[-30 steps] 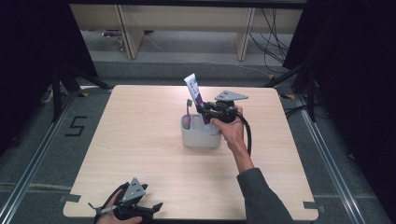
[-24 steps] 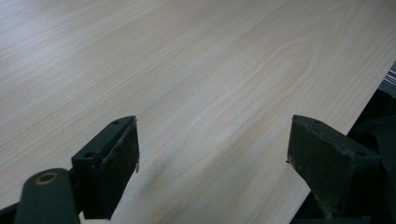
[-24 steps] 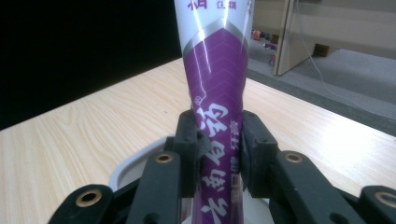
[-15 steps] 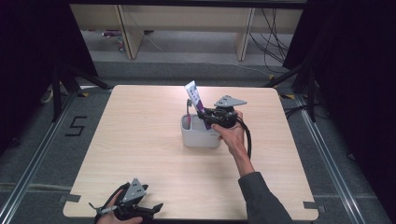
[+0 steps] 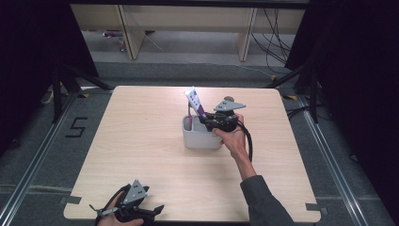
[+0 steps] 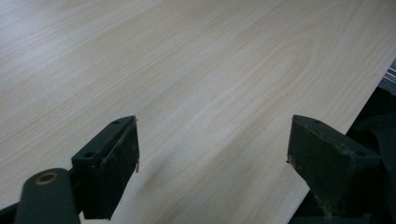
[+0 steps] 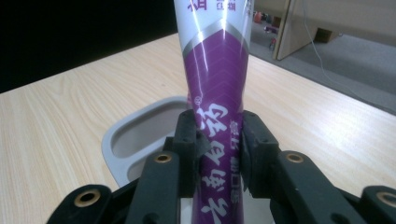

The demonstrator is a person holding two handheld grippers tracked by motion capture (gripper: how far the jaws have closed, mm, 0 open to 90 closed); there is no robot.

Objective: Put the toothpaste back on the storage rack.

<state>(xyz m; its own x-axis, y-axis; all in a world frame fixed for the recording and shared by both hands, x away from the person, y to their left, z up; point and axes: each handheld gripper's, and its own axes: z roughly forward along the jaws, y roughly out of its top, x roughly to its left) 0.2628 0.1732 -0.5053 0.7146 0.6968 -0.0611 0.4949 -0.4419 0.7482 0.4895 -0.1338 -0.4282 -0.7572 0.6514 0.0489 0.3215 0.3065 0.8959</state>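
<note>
1. Gripping a purple-and-white tube, the right gripper has its jaws closed on the tube's lower purple part, one pad on each side.
2. Tube: stands nearly upright between the fingers, its white end well above them, tilted slightly.
3. Grey holder: directly below the fingertips, two compartments visible; the tube's base is hidden behind the jaws.
4. Left gripper: jaws wide apart, nothing between them, over the bare wooden table near its edge.
</note>
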